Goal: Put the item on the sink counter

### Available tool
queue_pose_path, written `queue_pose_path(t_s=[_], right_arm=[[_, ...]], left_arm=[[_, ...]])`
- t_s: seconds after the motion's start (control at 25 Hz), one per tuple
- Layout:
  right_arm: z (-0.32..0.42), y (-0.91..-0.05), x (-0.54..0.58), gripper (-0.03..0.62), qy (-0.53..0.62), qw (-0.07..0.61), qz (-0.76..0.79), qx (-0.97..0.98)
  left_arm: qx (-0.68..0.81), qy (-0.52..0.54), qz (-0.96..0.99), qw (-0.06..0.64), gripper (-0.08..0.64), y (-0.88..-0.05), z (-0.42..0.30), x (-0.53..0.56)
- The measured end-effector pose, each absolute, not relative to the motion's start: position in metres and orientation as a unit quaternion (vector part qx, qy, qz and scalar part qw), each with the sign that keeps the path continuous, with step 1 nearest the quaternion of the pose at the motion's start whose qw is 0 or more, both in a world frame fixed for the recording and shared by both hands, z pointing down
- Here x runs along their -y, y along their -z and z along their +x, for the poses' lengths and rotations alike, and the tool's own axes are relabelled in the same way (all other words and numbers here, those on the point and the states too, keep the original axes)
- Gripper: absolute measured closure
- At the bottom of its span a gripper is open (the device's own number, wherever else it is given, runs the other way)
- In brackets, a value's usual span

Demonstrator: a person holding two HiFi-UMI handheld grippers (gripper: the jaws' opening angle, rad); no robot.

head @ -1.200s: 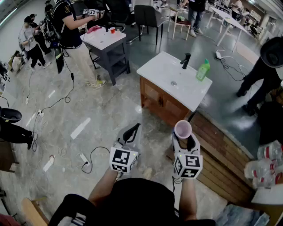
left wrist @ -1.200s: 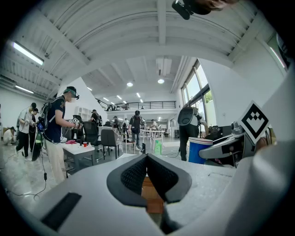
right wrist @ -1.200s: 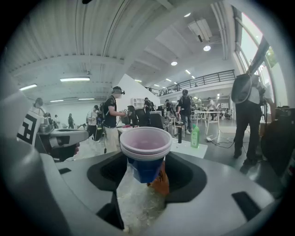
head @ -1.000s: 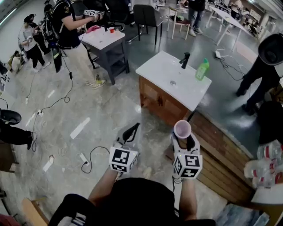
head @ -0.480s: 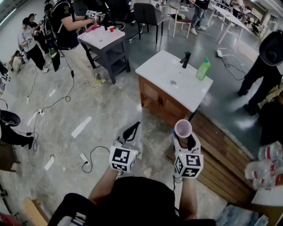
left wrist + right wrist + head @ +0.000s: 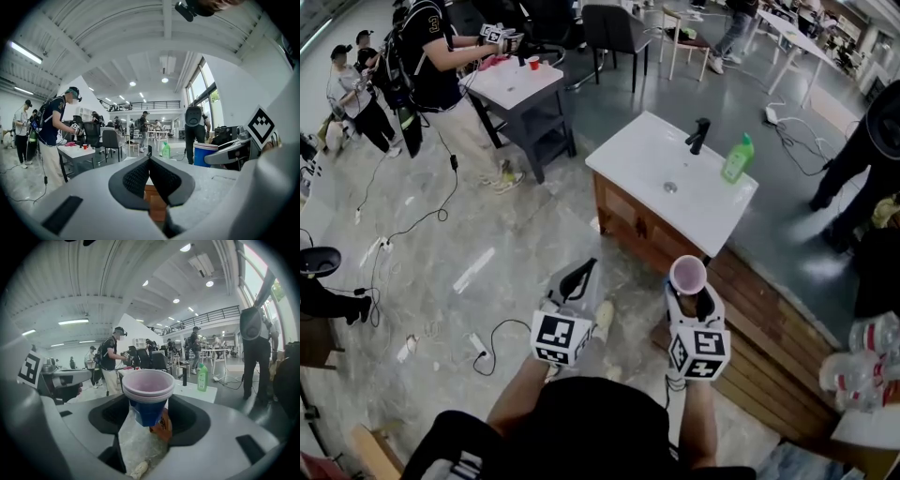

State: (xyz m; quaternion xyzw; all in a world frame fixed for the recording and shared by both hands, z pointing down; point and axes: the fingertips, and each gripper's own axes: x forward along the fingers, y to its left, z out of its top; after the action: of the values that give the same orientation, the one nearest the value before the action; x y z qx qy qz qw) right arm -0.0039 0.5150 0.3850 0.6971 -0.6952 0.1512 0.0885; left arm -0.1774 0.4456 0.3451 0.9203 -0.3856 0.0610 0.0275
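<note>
Pink-rimmed blue cups (image 6: 147, 397) sit stacked, clamped between the right gripper's (image 6: 688, 292) fingers. The left gripper's (image 6: 149, 163) fingers are pressed together on nothing. The white sink counter (image 6: 630, 155), well ahead of both fingertips, has drawn slightly nearer than a second ago. The carry seems under way, with the placing still to come.

Smooth, slightly shiny plastic: stacked pink-rimmed blue cups (image 6: 147, 399). Black, rough, dimpled pads (image 6: 137, 178) on left claw (image 6: 149, 161), shell matt grey. Glossy top on white sink desk (image 6: 633, 150), brown wooden cabinet (image 6: 628, 216) under it. Translucent plastic green soap bottle (image 6: 738, 157). Matt black tap (image 6: 699, 134). Polished, reflective grey stone-look floor (image 6: 487, 206).
</note>
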Motion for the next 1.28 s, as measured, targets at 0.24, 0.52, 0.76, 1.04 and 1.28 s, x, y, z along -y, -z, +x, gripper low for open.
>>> queue_pose_path(t_s=[0.24, 0.52, 0.76, 1.04, 1.28], right_arm=[[0.009, -0.385, -0.461, 0.33, -0.156, 0.091, 0.695, 0.696], [0.021, -0.379, -0.404, 0.331, -0.158, 0.097, 0.697, 0.693], [0.031, -0.379, -0.359, 0.331, -0.158, 0.097, 0.702, 0.688], [0.034, -0.377, -0.311, 0.331, -0.159, 0.1, 0.705, 0.683], [0.032, -0.38, -0.268, 0.331, -0.158, 0.104, 0.702, 0.686]], left_arm=[[0.383, -0.063, 0.921, 0.035, 0.557, -0.345, -0.158, -0.388], [0.372, -0.065, 0.925, 0.045, 0.557, -0.341, -0.14, -0.328], [0.368, -0.063, 0.927, 0.049, 0.557, -0.34, -0.131, -0.278], [0.365, -0.058, 0.928, 0.056, 0.557, -0.342, -0.127, -0.226], [0.365, -0.064, 0.927, 0.055, 0.557, -0.348, -0.13, -0.185]])
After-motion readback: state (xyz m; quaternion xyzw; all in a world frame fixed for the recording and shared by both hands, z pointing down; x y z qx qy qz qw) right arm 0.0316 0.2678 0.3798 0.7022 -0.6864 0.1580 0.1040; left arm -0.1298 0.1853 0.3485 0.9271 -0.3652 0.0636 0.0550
